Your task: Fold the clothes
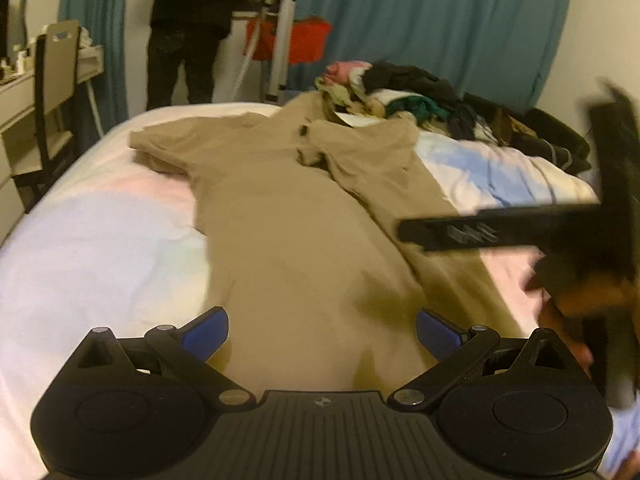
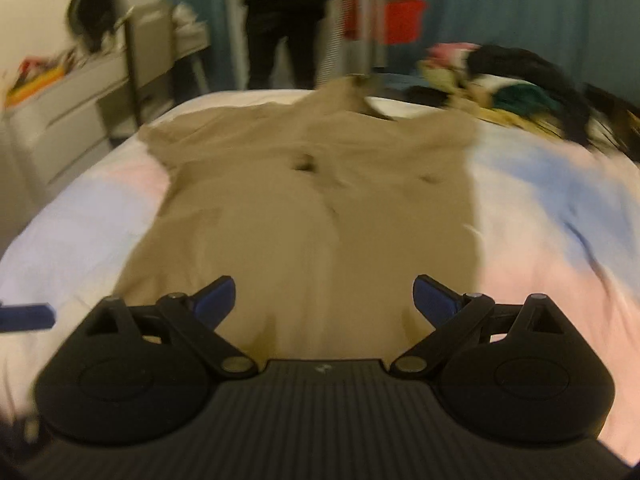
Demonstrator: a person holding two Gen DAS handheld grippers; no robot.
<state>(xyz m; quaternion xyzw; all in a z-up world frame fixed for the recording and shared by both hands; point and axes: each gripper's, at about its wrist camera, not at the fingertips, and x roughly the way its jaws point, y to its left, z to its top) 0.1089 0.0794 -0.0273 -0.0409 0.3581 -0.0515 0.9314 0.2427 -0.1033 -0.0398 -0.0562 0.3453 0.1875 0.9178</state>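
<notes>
The shirt [image 1: 296,216] is seen as soft, matt tan cloth, lightly creased, laid on a smooth pastel cloth sheet [image 1: 100,240]. The left gripper [image 1: 322,334] and right gripper [image 2: 324,298] are made of matt black plastic with ribbed bases, dull metal pivot pins and textured blue pads [image 1: 438,338].

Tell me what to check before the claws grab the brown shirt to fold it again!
1. Left claw open and empty: ok.
2. Right claw open and empty: ok.
3. Brown shirt lying on the bed within view: ok.
4. One sleeve already folded in across the chest: ok.
5. Other sleeve folded in: not ok, it lies spread out.
6. Clothes pile clear of the shirt: cannot tell, it crowds the collar.
</notes>
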